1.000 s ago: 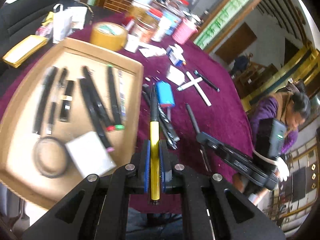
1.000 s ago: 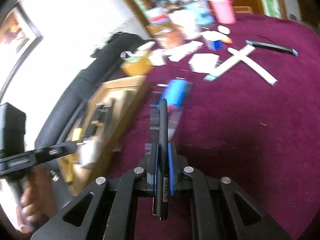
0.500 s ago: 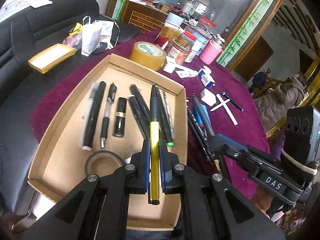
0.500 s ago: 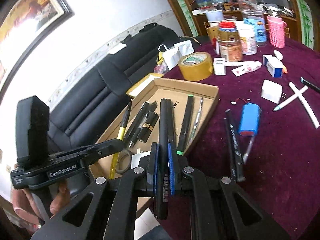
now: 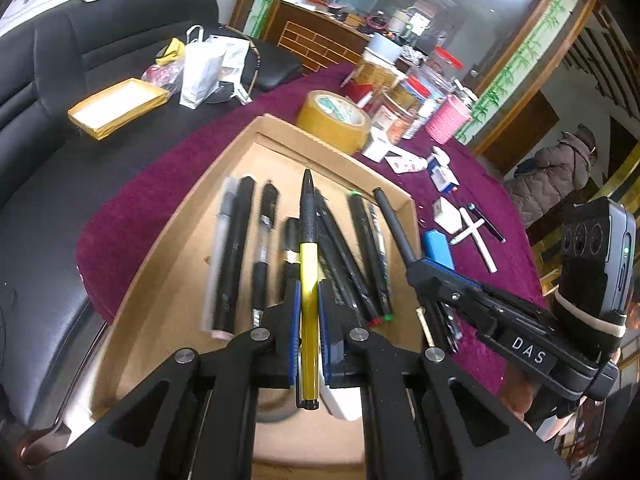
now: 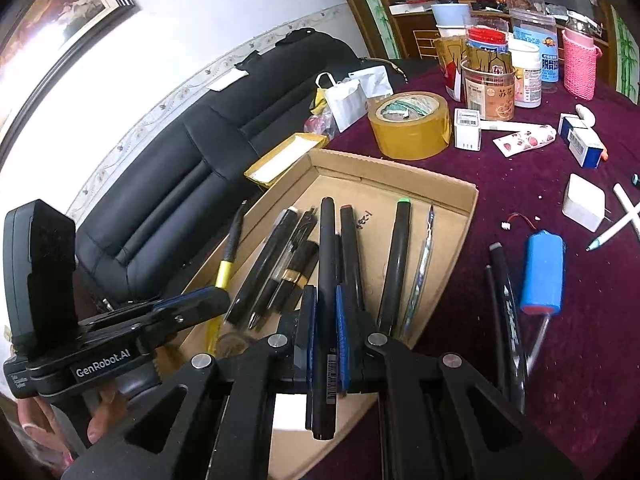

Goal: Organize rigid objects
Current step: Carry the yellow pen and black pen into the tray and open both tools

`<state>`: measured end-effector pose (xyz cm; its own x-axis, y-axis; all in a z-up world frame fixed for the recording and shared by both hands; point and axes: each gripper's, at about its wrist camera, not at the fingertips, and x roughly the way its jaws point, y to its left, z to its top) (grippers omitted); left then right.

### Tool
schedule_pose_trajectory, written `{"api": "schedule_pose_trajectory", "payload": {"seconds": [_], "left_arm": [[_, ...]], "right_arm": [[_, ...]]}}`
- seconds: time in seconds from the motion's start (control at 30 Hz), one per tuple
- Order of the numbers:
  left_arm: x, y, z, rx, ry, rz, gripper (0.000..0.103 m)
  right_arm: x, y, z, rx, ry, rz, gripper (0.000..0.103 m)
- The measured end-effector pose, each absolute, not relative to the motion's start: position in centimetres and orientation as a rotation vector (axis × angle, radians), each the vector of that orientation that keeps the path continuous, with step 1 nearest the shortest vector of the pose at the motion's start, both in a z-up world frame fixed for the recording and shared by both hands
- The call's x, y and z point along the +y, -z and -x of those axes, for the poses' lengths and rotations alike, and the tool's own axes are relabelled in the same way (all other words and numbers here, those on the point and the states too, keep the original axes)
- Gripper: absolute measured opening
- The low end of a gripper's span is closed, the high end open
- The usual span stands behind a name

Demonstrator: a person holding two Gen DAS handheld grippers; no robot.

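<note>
A shallow cardboard tray (image 5: 264,128) (image 6: 440,178) on the purple tablecloth holds several black pens and markers in a row. My left gripper (image 5: 309,300) is shut on a yellow-and-black pen (image 5: 309,280) that points out over the tray's middle. My right gripper (image 6: 325,312) is shut on a long black marker (image 6: 326,264), which hangs over the tray's near right part. In the left wrist view the right gripper (image 5: 416,270) shows at the tray's right edge; in the right wrist view the left gripper (image 6: 216,296) shows at the tray's left edge with the yellow pen (image 6: 226,268).
On the cloth right of the tray lie a blue battery pack (image 6: 544,276), black pens (image 6: 506,300), a white adapter (image 6: 583,202) and white pens (image 5: 476,236). A tape roll (image 6: 410,124), jars and a pink cup (image 6: 578,64) stand behind. A black sofa (image 5: 48,60) lies left; a person (image 5: 556,176) stands far right.
Both grippers have swung left from over the purple cloth to over the tray, each still carrying its pen. The right gripper has drawn close beside the left.
</note>
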<state>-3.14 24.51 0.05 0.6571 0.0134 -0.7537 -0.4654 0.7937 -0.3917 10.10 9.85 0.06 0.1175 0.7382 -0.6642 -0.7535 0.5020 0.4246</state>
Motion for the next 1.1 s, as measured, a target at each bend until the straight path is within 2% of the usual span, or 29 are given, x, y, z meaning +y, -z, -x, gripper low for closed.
{"api": "schedule_pose_trajectory", "payload": {"seconds": [0.67,1.1], "left_arm": [[26.8,3.6,-0.4,0.938,-0.318,0.627,0.006],[26.7,3.5,-1.0,0.952,-0.344,0.610,0.006]], "right_arm": [[13.9,4.0,-14.8,1.038,-1.048,0.010,0.009],[14.5,4.0,-14.3,0.985,-1.013,0.075,0.009]]}}
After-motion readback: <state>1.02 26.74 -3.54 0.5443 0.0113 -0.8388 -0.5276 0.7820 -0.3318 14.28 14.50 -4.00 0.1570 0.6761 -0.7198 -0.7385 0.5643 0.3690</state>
